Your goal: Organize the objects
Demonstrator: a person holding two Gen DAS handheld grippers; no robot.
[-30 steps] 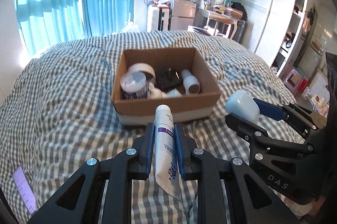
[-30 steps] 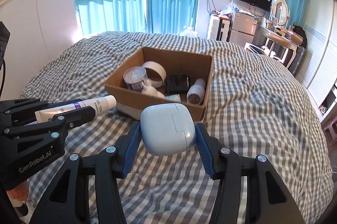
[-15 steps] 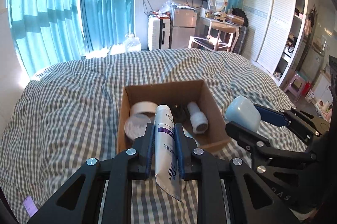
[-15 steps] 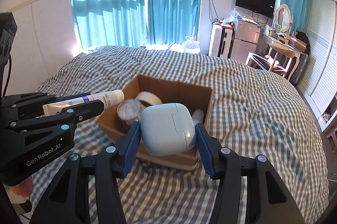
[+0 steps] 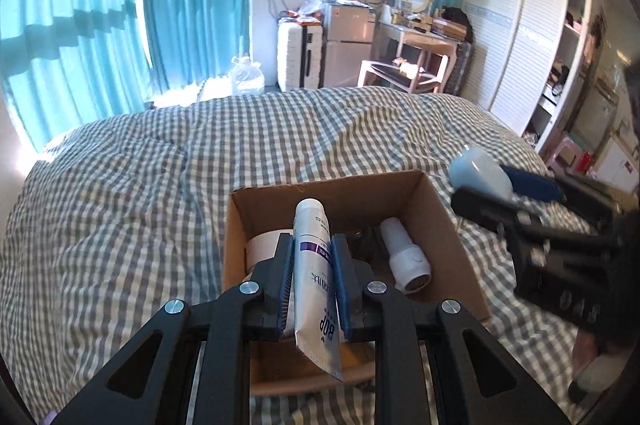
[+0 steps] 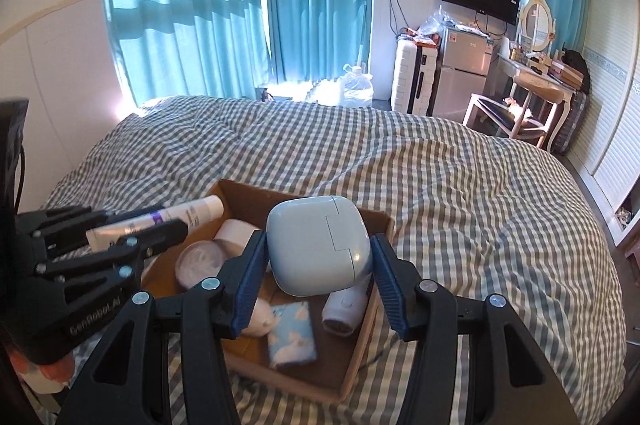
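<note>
the left gripper (image 5: 312, 245) has its jaws pinched on a white tube (image 5: 314, 273) with a purple band; the tube's crimped end juts past the fingers and covers part of the cardboard box (image 5: 440, 209). the right gripper (image 6: 318, 257) clamps a pale blue rounded case (image 6: 318, 245), which blocks much of the box interior. both grippers angle downward over the box, side by side. inside lie a tape roll (image 6: 236, 231), a round jar (image 6: 200, 263), a patterned packet (image 6: 290, 337) and a white bottle (image 5: 404, 257) on its side. the box sits on a checked bedspread (image 6: 460, 193).
</note>
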